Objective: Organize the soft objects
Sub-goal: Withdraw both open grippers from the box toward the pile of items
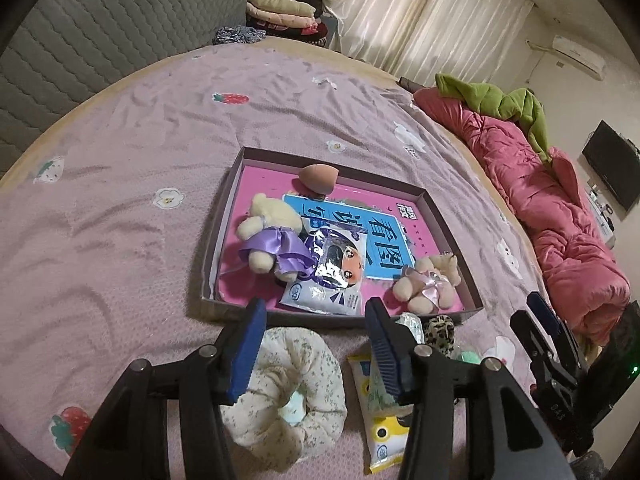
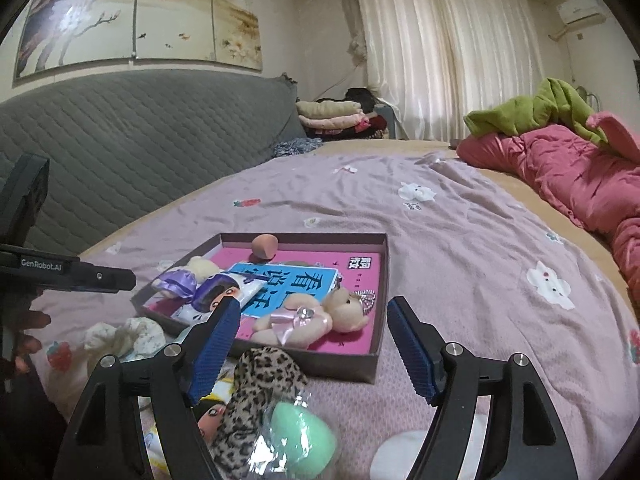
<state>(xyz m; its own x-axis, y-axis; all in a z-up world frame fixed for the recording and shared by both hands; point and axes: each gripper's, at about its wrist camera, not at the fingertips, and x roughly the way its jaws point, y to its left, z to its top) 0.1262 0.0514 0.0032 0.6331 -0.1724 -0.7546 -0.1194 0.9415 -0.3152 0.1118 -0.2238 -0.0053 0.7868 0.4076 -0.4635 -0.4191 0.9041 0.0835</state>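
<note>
The left gripper (image 1: 316, 344) hangs with fingers spread and empty over the scrunchie (image 1: 286, 388) on the bed (image 1: 120, 200), just short of the box (image 1: 448, 216). The right gripper (image 2: 312, 344), also spread and empty, is nearer the leopard cloth (image 2: 260, 392) and green sponge (image 2: 300, 436).

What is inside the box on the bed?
The box holds a peach sponge, two teddy bears, snack packets and a blue book. Whatever lies under them is covered.

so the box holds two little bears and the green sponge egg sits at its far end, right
Not quite. The sponge egg at the far end of the box is peach, as the left wrist view shows. The two little bears do lie inside.
</note>
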